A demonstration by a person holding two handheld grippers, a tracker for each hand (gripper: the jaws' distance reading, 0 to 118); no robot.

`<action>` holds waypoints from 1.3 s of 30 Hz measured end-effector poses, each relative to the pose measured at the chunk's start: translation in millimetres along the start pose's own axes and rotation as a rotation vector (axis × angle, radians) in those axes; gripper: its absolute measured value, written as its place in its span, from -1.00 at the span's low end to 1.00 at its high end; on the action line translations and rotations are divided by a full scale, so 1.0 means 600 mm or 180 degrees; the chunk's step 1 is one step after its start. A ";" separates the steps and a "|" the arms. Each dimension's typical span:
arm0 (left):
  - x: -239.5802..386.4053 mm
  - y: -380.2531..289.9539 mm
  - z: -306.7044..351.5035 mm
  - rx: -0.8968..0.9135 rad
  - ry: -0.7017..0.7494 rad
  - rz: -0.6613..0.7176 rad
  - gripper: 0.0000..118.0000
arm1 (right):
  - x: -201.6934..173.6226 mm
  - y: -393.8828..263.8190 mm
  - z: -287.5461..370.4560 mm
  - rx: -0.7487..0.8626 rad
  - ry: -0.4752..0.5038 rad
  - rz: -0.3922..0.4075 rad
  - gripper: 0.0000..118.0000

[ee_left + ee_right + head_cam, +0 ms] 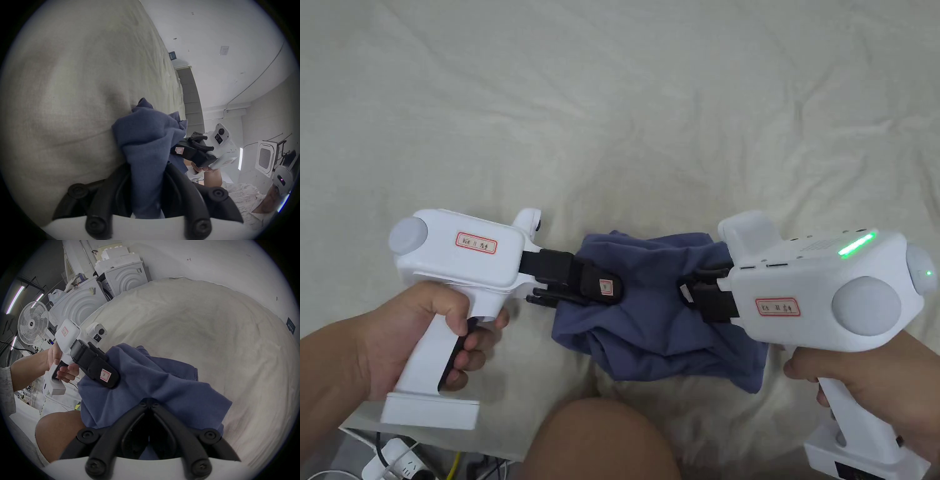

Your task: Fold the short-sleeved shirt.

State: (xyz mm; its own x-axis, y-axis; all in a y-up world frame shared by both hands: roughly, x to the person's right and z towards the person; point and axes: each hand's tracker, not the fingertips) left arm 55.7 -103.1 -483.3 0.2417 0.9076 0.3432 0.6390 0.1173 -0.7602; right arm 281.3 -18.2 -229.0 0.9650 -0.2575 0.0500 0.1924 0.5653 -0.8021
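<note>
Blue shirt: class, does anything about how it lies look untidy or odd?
Yes. The blue shirt is bunched in a crumpled heap between the left gripper and right gripper, not spread flat on the bedsheet; both clamp folds of it.

Head view looks steeply down, close over the bed (612, 94); gripper views face each other, sharing the shirt (650, 306).

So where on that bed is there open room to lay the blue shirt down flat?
The cream bed sheet lies bare beyond the blue shirt, and also left and right of it. The near edge is crowded: both grippers, left and right, pinch the shirt there, above the person's knee.
</note>
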 end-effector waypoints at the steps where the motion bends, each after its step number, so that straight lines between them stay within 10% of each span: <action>1: 0.006 0.001 0.002 -0.0015 0.0001 -0.0016 -0.67 | -0.002 0.002 0.003 -0.0001 0.0003 0.0011 -1.00; 15: -0.011 0.061 0.208 0.0014 0.0495 -0.0204 -0.71 | -0.022 0.031 0.008 0.0062 -0.0010 0.0037 -1.00; 24: -0.078 0.119 0.534 0.0067 0.1898 0.0159 -0.71 | -0.021 0.037 -0.011 -0.0003 -0.0011 0.0055 -1.00; 31: -0.120 0.124 0.529 0.0076 0.1833 0.0450 -0.69 | -0.021 0.027 -0.007 -0.0019 -0.0033 -0.0019 -1.00; 33: -0.092 0.116 0.538 0.0133 0.2017 0.0348 -0.41 | -0.017 0.027 0.006 0.0004 -0.0037 -0.0033 -1.00; 36: 0.003 0.100 0.570 0.0152 0.2918 -0.0296 0.57 | -0.002 0.025 0.043 0.0123 0.0020 -0.0045 -1.00; 39: 0.144 0.068 0.579 0.0773 0.3607 -0.0694 0.60 | 0.009 0.022 0.101 0.0486 -0.0009 -0.0048 -1.00</action>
State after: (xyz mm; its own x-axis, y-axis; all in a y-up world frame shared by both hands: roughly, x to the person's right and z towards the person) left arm -151.3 120.4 -676.2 0.7334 -0.0030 0.6798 0.6208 0.4104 -0.6679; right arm 299.7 35.5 -203.1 0.9622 -0.2648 0.0633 0.2317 0.6741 -0.7013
